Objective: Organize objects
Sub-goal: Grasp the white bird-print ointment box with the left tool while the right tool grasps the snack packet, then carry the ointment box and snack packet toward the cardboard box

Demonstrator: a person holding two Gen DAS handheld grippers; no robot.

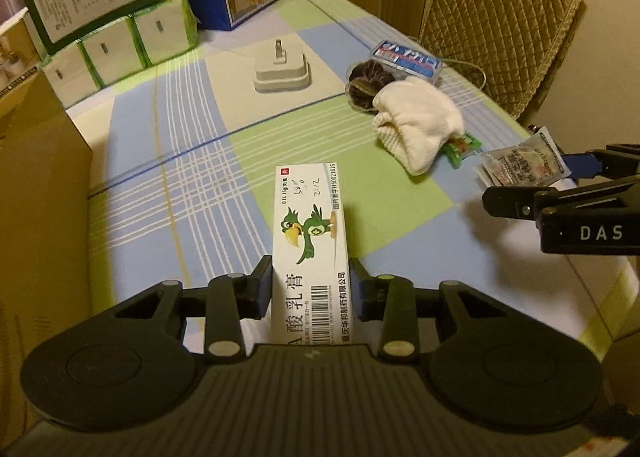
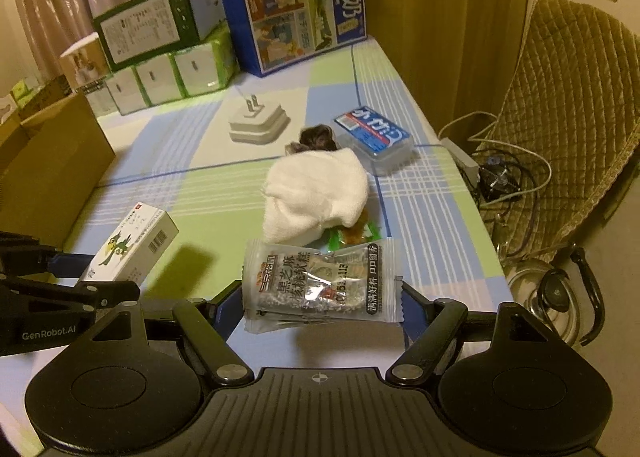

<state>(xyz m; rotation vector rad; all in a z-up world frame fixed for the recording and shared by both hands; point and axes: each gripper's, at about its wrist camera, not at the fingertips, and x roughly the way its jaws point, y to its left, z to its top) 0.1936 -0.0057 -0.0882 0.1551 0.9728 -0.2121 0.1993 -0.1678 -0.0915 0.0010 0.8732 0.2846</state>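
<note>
A: Left wrist view. What does the left gripper (image 1: 311,281) carry?

B: Its two fingers are clamped on the long sides of a white ointment box (image 1: 310,245) printed with a green cartoon bird. The box runs forward between the fingers and is raised above the checked tablecloth (image 1: 192,161). At the right edge, the right gripper (image 1: 532,177) holds a snack packet (image 1: 520,167) clear of the cloth.

A: And what lies beyond the box?

B: A white folded cloth (image 1: 418,125) overlapping a green wrapper (image 1: 460,149), a dark scrunchie (image 1: 368,85), a clear plastic case with a blue label (image 1: 408,61), and a white plug adapter (image 1: 282,71). A cardboard box (image 1: 36,185) stands at the left.

A: Right wrist view. How does the right gripper (image 2: 322,293) stand?

B: Closed on the snack packet (image 2: 320,281), which spans crosswise between the fingers, above the tablecloth (image 2: 192,193). At the left, the left gripper (image 2: 100,277) holds the ointment box (image 2: 130,245), tilted, near the cardboard box (image 2: 52,161). The folded cloth (image 2: 316,193) lies just beyond the packet.
</note>
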